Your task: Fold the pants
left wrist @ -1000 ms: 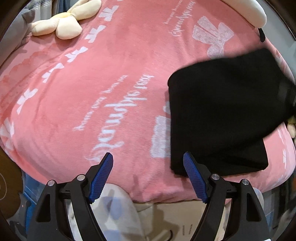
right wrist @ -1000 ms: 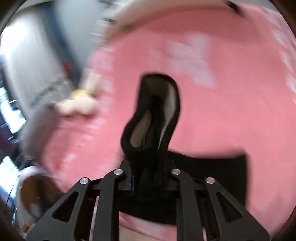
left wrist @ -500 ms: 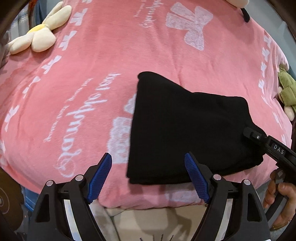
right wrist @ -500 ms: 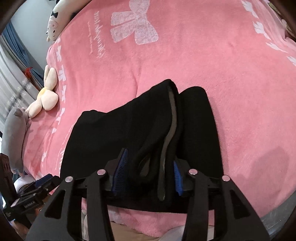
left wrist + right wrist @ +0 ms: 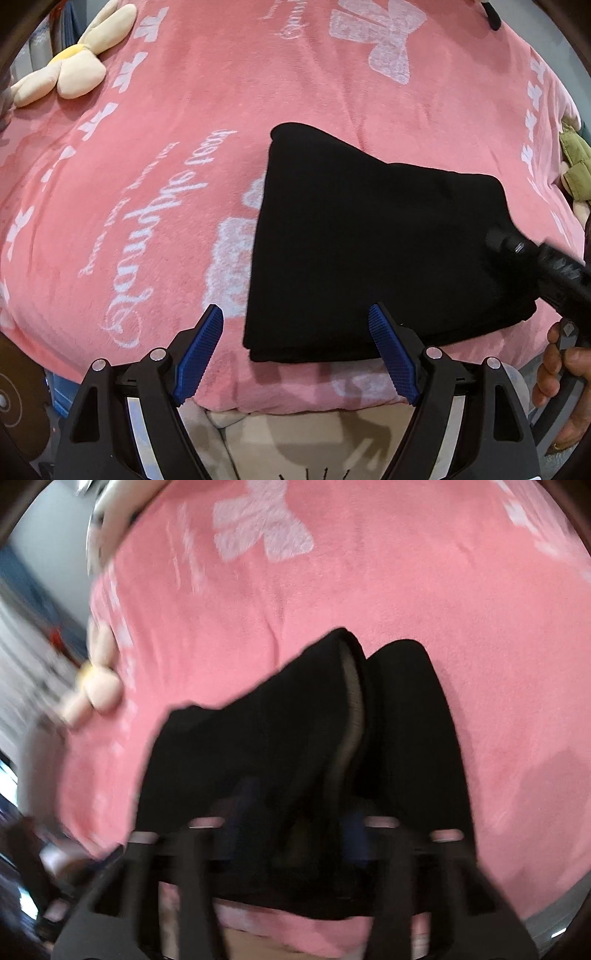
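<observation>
The black pants (image 5: 373,251) lie folded into a thick stack near the front edge of the pink blanket (image 5: 166,184). My left gripper (image 5: 295,328) is open and empty, its blue pads just in front of the stack's near edge. My right gripper (image 5: 517,247) shows at the stack's right end in the left wrist view. In the blurred right wrist view the right gripper (image 5: 291,834) is open with its fingers spread around a raised fold of the pants (image 5: 325,738), not pinching it.
A cream flower plush (image 5: 66,70) lies at the blanket's far left, also in the right wrist view (image 5: 92,690). A green plush (image 5: 576,166) sits at the right edge. The bed's front edge (image 5: 295,398) drops to beige fabric below.
The right gripper laid the lifted pants end down onto the stack and opened its fingers. The left gripper view shifted right, toward the stack.
</observation>
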`<act>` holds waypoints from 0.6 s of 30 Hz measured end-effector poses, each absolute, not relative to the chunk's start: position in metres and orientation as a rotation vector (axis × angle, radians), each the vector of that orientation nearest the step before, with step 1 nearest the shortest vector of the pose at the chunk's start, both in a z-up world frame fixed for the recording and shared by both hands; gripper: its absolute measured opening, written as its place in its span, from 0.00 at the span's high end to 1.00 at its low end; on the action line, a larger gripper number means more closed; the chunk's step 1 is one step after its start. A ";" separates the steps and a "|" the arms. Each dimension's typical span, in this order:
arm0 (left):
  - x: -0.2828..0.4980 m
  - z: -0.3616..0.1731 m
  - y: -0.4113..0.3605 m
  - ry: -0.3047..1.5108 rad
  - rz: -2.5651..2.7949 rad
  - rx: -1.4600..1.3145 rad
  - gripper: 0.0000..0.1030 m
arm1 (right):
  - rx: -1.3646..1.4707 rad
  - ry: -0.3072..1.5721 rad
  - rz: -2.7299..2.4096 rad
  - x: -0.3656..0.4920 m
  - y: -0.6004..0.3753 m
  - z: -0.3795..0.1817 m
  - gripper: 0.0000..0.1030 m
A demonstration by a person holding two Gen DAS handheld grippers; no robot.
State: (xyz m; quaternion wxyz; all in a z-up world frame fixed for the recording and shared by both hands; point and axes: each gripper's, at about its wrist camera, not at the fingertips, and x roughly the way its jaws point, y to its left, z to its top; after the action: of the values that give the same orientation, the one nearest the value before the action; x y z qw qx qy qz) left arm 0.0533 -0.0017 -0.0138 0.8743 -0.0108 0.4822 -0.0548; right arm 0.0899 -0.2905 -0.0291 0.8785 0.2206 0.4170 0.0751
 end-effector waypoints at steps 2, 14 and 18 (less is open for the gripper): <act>0.050 -0.015 0.007 1.008 -0.110 -0.025 0.24 | 0.466 0.844 0.199 0.091 -0.279 -0.014 0.83; -0.015 -0.026 0.085 1.070 -0.030 -0.096 0.24 | 0.261 0.809 0.983 0.152 0.008 0.099 0.83; -0.024 -0.031 0.111 1.099 0.017 -0.148 0.24 | 0.122 0.926 0.931 0.166 0.073 0.060 0.83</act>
State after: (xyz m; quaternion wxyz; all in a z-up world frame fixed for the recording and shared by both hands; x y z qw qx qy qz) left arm -0.0238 0.1110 -0.0307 0.8502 -0.0704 0.5216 0.0081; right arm 0.1659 0.0726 0.0604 0.7903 0.0569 0.4302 0.4325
